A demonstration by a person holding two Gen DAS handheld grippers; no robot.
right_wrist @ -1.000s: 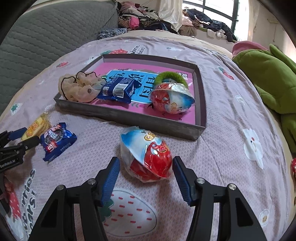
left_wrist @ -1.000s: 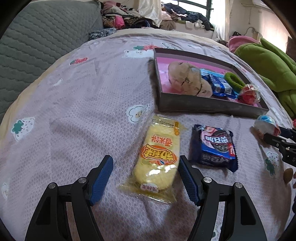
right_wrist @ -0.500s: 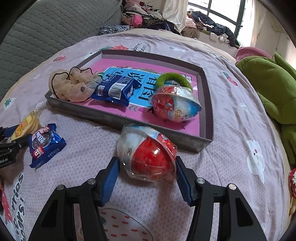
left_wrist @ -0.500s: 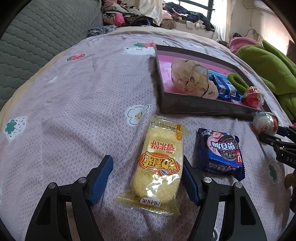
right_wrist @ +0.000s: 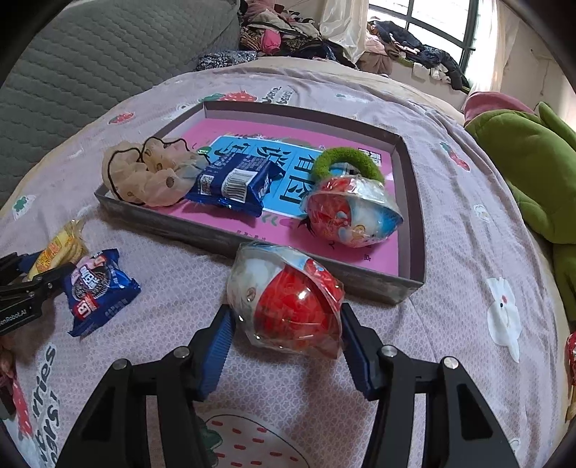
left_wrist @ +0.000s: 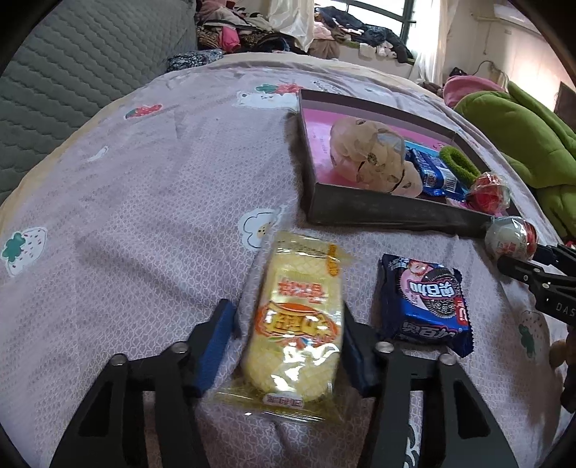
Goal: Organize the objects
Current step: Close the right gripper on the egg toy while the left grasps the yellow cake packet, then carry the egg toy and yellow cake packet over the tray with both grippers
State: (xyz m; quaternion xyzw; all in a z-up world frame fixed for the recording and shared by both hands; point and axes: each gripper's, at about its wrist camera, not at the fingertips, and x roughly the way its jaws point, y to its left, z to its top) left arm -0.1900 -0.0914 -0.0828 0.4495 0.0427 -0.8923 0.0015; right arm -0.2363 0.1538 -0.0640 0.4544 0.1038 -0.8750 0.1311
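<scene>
The left tool [left_wrist: 288, 345] closes its jaws around a yellow snack packet [left_wrist: 297, 324] lying on the bed [left_wrist: 144, 180], the left pad not yet touching the wrapper. The right tool [right_wrist: 286, 342] grips a red-and-white toy capsule [right_wrist: 288, 298] just in front of the grey tray [right_wrist: 414, 201]. Beside the yellow packet lies 1 blue cookie packet [left_wrist: 428, 306]; the tray holds another capsule [right_wrist: 351, 214], a blue packet [right_wrist: 234, 183], a green ring [right_wrist: 345, 162] and a beige scrunchie [right_wrist: 144, 172].

A green plush toy [right_wrist: 532, 162] lies beside heaped clothes [right_wrist: 288, 32].
</scene>
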